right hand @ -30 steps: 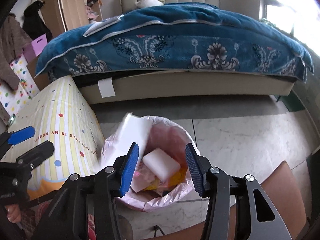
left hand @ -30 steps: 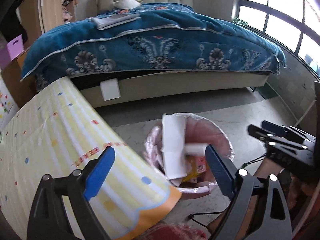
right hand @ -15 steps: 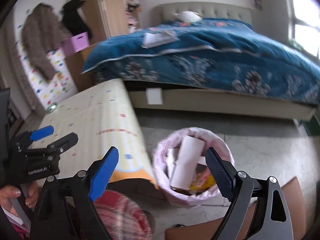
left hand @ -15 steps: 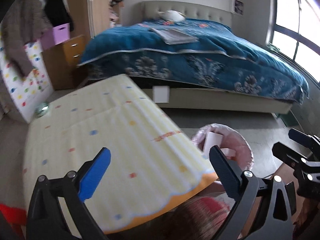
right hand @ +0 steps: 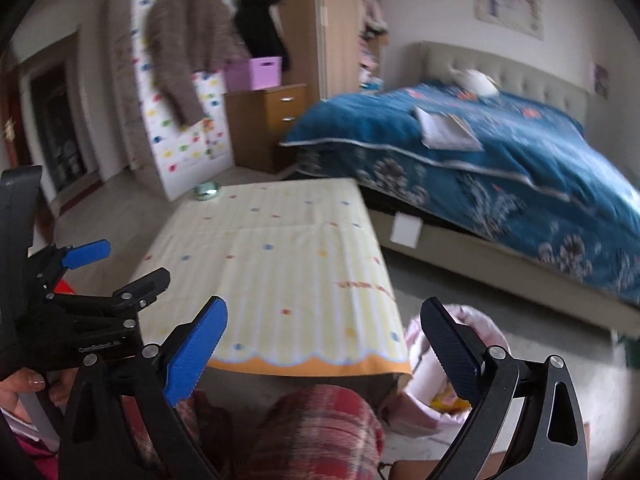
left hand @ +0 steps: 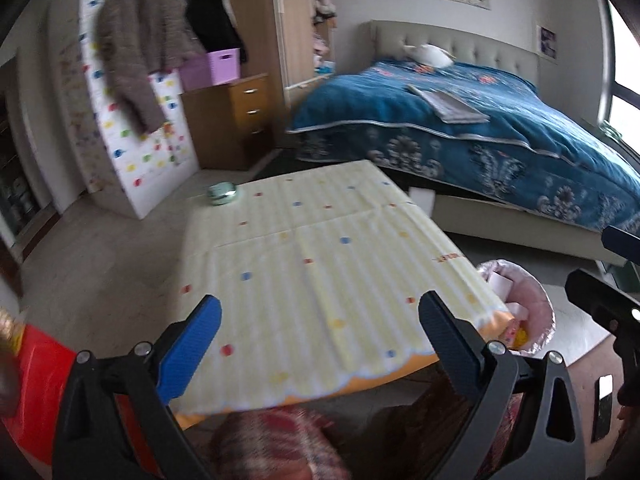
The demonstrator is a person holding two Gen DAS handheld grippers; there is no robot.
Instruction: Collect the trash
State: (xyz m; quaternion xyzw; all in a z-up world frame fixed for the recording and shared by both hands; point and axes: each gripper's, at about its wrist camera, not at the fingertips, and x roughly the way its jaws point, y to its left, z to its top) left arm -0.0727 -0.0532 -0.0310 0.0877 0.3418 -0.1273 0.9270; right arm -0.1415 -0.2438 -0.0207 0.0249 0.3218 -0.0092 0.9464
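A trash bin with a pink liner point(left hand: 532, 312) stands on the floor at the right end of the table, holding white paper and yellow scraps; it also shows in the right wrist view point(right hand: 460, 364). My left gripper point(left hand: 320, 340) is open and empty above the near edge of the table. My right gripper point(right hand: 324, 344) is open and empty, to the left of the bin and above the table's edge. The left gripper also appears in the right wrist view point(right hand: 116, 268).
A low table with a yellow dotted cloth point(left hand: 320, 264) fills the middle. A small green round object point(left hand: 222, 193) lies at its far corner. A bed with a blue cover point(left hand: 480, 132), a wooden drawer unit point(left hand: 240, 120) and a dotted white cabinet point(left hand: 152, 152) stand behind.
Both grippers have swung left and up, away from the bin towards the table. The right gripper's jaws have opened wider. The bin has shifted to the right edge of both views.
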